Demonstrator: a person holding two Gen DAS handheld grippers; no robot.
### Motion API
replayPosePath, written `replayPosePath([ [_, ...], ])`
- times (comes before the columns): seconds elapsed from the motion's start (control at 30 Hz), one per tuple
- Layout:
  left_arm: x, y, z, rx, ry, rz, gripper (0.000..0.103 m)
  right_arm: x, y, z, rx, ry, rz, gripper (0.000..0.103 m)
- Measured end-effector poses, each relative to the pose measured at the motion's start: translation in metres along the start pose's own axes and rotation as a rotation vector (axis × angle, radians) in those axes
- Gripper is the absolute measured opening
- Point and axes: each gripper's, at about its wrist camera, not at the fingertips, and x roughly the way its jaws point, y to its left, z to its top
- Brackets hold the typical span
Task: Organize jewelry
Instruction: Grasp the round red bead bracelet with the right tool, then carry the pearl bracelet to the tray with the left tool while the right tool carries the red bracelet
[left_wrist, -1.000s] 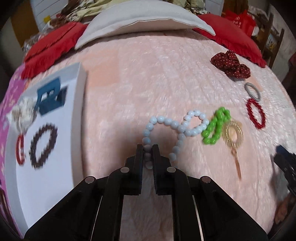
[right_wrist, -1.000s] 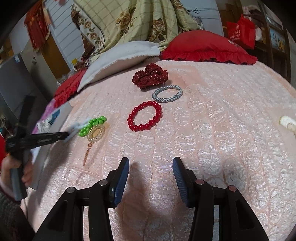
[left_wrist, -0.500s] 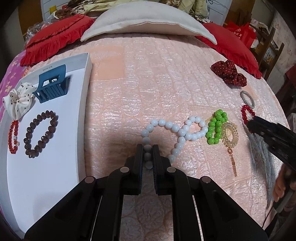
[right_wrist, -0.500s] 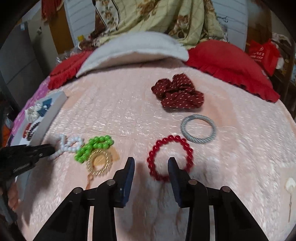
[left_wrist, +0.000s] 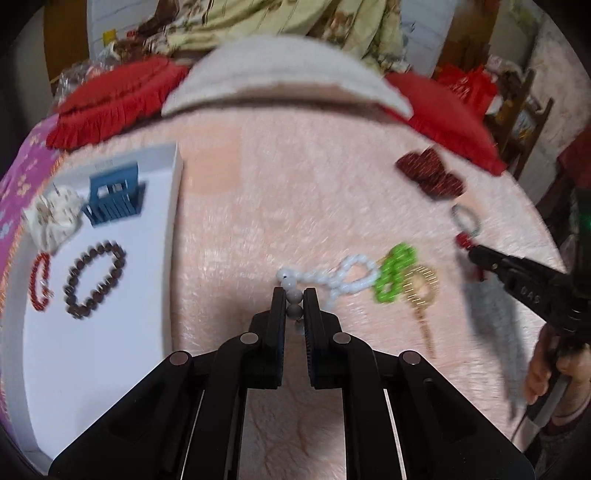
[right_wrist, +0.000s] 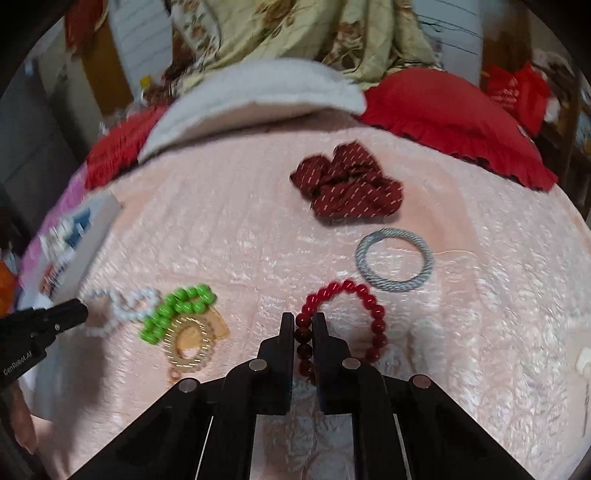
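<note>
Left gripper (left_wrist: 294, 295), at lower centre of the left wrist view, is clenched on one strand of white round beads (left_wrist: 334, 275); two beads sit between the fingers. That strand trails to the right in loops and ends beside one green bead bracelet (left_wrist: 395, 273) and one gold wire ring with a dangling chain (left_wrist: 421, 291), all lying on the pink quilted bedspread (left_wrist: 295, 184).

Right gripper (right_wrist: 303, 325), at lower centre of the right wrist view, is clamped on the left side of one dark red round-bead bracelet (right_wrist: 373, 314), which lies on the bedspread. Just above and right of it lies one grey braided ring (right_wrist: 394, 266). Above that, at centre frame, lies one maroon dotted fabric scrunchie (right_wrist: 345, 184).

One white rectangular tray (left_wrist: 92, 332) fills the left of the left wrist view. It holds four items:
- one blue plastic claw clip (left_wrist: 112, 201)
- one cream fabric scrunchie (left_wrist: 55, 216)
- one brown bead bracelet (left_wrist: 94, 280)
- one thin red bead bracelet (left_wrist: 40, 282)

Two red frilled cushions (left_wrist: 118, 98) and one white pillow (left_wrist: 284, 79) lie along the top of the frame. Both views are motion-blurred.
</note>
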Motion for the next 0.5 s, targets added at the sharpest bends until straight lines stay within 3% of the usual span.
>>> replayPosePath([
  [0.27,-0.088,-0.002,0.008,0.019,-0.126,-0.037,0.008,-0.063,0.008,0.002,0.032,-0.072,0.087,0.009],
  [0.5,-0.143,0.022,-0.004,0.011,-0.179,0.011,0.008,-0.100,0.056,-0.001,-0.026,-0.103,0.153,0.009],
])
